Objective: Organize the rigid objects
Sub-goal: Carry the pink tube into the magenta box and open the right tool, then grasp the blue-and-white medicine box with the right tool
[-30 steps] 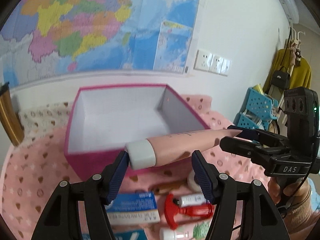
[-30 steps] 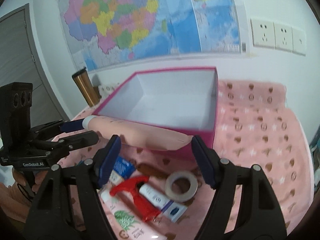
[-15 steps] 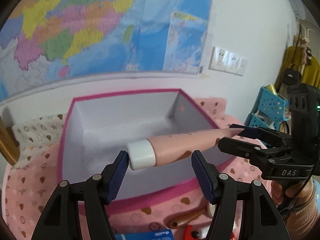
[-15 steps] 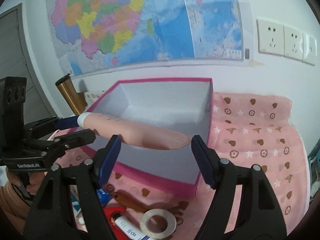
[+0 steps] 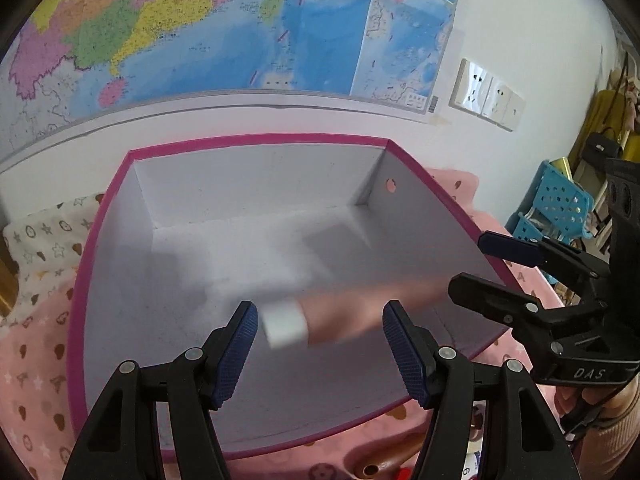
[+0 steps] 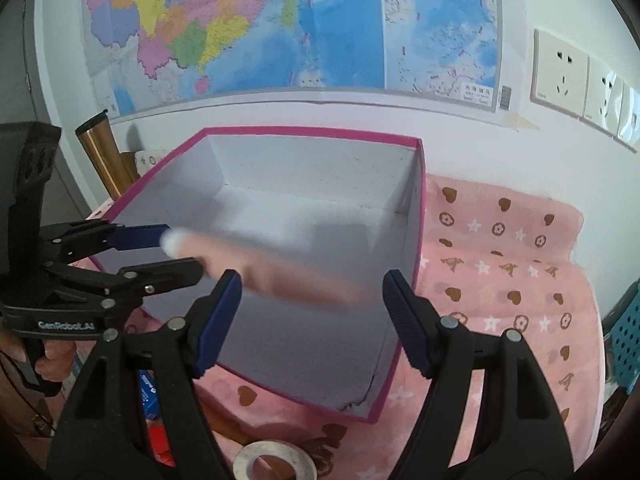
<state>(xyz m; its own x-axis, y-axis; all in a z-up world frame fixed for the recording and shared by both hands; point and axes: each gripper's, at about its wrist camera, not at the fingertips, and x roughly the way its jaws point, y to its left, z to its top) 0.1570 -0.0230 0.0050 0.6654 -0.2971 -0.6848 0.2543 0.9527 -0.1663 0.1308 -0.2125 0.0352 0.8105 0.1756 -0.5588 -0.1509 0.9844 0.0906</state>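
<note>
Since half a second ago the pink tube [image 5: 360, 312] has left both grippers and is a motion-blurred streak over the inside of the pink box [image 5: 256, 142], where before its two ends were pinched and it hung level above the rim. Its white cap points left in the left wrist view. I cannot tell whether it touches the box floor.

The left gripper [image 5: 316, 346] stands with its jaws wide, the blurred tube passing between its blue pads [image 5: 236, 344] without clear contact. The right gripper [image 6: 312, 322] is likewise spread wide, the tube's flat end blurring across the gap. In the left wrist view the right gripper reaches in from the right over the box's right wall, jaws apart.

The box sits on a pink patterned cloth [image 6: 504, 264], its far wall near the white wall under a coloured map [image 6: 280, 20]. A tape ring [image 6: 272, 462] lies on the cloth at the near side, and a gold cylinder [image 6: 102, 152] stands far left.
</note>
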